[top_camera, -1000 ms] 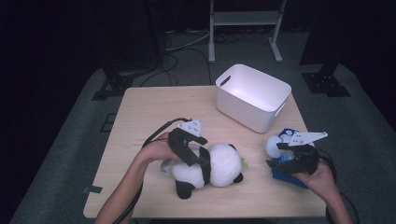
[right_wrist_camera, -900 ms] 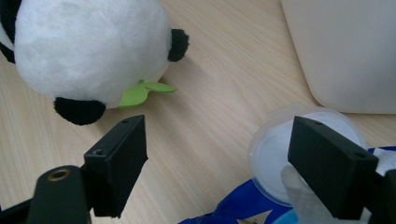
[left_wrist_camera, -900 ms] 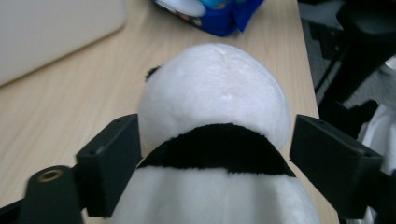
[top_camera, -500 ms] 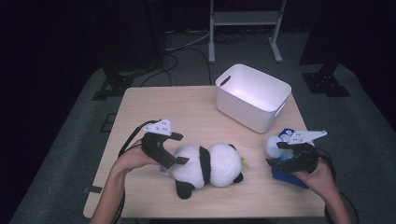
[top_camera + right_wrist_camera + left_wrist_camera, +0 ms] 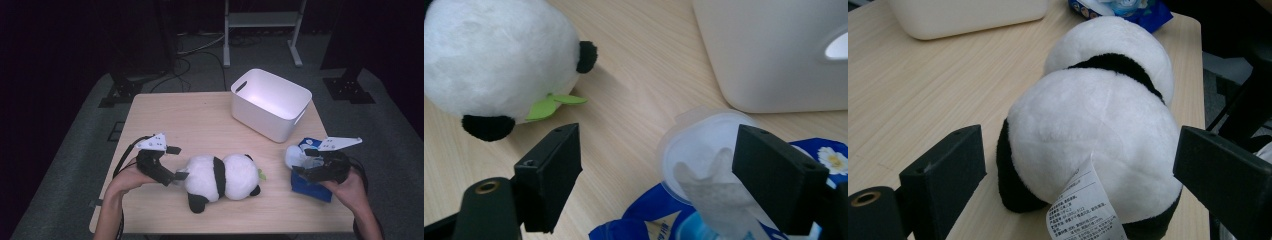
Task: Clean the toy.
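On table [image 5: 165, 120]: white-black plush panda [image 5: 220, 175] on side; both grippers released.

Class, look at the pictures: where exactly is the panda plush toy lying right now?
In the high view the panda plush toy lies on the wooden table near its front edge, between the open left gripper and the blue wipes packet.

White sewn-in tag [image 5: 1083, 210] on plush panda [image 5: 1098, 140]: several lines of small print, too fine for me to read. Blue packet [image 5: 664, 220]: daisy picture, pale logo fragment, no legible word. I read nothing else.
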Demonstrator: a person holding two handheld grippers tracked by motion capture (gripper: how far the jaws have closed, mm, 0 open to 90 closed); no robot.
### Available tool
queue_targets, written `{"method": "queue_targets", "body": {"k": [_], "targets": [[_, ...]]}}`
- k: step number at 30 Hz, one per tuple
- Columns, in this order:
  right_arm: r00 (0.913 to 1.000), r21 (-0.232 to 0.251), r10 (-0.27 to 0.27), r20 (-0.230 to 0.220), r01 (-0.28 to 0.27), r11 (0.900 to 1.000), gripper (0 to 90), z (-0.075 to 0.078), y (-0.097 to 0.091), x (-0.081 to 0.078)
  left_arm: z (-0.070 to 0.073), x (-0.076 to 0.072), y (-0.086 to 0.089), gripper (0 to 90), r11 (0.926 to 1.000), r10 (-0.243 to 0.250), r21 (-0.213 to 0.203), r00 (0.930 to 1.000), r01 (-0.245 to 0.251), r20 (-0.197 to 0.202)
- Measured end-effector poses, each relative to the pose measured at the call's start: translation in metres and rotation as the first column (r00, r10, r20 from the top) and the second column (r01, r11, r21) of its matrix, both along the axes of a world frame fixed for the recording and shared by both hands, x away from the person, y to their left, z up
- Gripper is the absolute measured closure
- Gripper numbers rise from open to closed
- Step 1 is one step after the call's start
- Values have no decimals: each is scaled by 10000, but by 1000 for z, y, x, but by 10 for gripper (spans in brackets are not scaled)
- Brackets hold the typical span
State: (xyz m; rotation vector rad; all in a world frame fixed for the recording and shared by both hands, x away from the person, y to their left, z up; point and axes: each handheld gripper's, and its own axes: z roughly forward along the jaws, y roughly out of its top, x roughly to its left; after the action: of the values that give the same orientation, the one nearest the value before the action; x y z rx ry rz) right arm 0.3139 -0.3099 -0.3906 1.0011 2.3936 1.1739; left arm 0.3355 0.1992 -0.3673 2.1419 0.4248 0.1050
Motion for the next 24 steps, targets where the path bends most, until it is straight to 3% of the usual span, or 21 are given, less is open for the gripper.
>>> {"method": "queue_targets", "body": {"k": [12,17,24], "targets": [[9962,-716,-538,-687,489,9962,188,3,-18,23,-7,1,-1,52,9997,-115,196,9998,118,-167],[9939,-812,-520,-969,441,9957,204,-1,-18,33,-7,0,-2,52,9995,-226,216,9996,230,-176],[9882,-1417,-489,-1453,281,9895,250,-8,-12,52,-8,0,0,52,9994,-243,254,9995,247,-191]]}}
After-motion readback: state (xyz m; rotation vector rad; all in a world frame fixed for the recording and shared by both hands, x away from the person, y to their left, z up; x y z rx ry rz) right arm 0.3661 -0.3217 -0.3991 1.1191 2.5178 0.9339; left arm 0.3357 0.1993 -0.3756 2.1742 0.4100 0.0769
